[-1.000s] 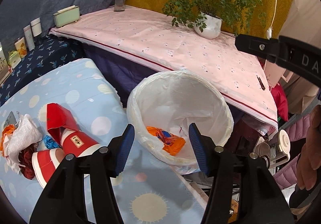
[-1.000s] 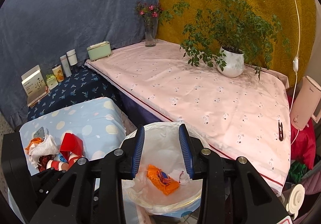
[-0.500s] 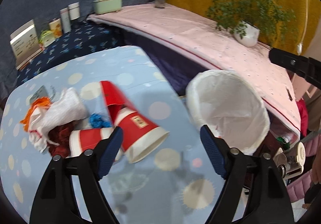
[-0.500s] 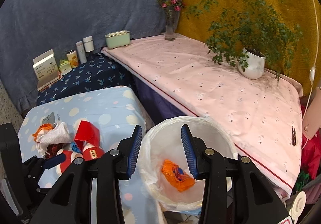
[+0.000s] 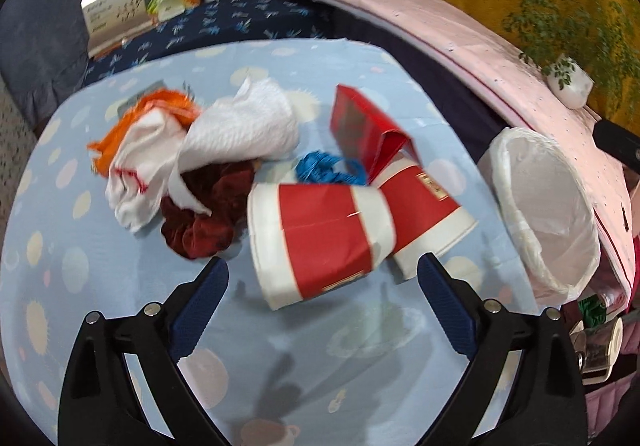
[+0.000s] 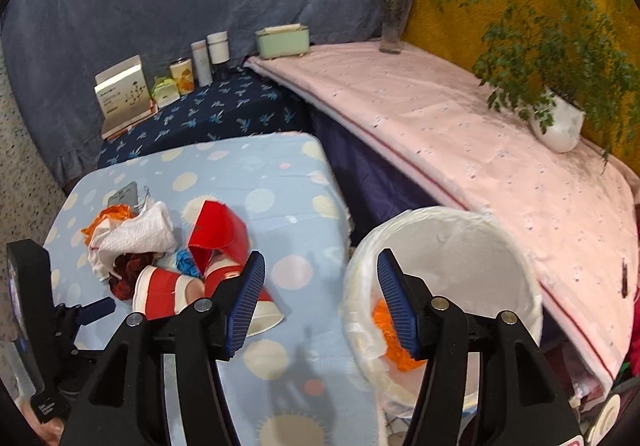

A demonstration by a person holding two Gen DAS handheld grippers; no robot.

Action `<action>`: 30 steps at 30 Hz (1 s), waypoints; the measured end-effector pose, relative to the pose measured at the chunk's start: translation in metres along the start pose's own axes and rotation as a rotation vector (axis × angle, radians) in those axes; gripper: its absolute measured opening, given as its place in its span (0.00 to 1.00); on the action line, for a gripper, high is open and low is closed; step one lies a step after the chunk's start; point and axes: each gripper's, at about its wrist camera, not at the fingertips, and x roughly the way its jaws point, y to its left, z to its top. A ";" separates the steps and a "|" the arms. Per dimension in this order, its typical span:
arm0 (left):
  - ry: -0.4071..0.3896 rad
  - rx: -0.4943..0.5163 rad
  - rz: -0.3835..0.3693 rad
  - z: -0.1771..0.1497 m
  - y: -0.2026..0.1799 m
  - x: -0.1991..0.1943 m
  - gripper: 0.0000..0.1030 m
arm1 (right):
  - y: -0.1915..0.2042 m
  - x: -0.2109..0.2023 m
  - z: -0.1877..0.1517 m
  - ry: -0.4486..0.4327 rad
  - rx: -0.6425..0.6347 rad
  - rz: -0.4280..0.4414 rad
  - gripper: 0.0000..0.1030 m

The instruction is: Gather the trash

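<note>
Trash lies in a heap on the light blue dotted table (image 5: pixel 120 326): two red and white paper cups (image 5: pixel 320 230) on their sides, a red carton (image 5: pixel 368 130), a blue scrap (image 5: pixel 324 168), a white tissue (image 5: pixel 244 126), orange wrapping (image 5: pixel 160 106) and a dark red cloth (image 5: pixel 200 222). My left gripper (image 5: pixel 322 310) hovers just short of the nearer cup, jaws opening wide, nothing between them. The white-lined bin (image 6: pixel 460 258) stands right of the table with an orange wrapper (image 6: pixel 384 322) inside. My right gripper (image 6: pixel 320 306) hangs above the gap between table and bin, jaws opening, empty.
A pink-covered table (image 6: pixel 460 134) behind the bin carries a potted plant (image 6: pixel 556 118), a flower vase (image 6: pixel 394 26) and a green box (image 6: pixel 282 40). Boxes and bottles (image 6: pixel 200 62) line a dark blue cloth at the back. The left gripper body (image 6: pixel 36 326) shows at the right view's lower left.
My left gripper swung left from the bin to the trash heap and spread its jaws wide. My right gripper drifted left and lower, and its jaws widened.
</note>
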 end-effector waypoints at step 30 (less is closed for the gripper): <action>0.073 -0.153 -0.089 0.018 0.019 0.047 0.92 | 0.029 0.071 -0.017 0.143 -0.033 0.058 0.55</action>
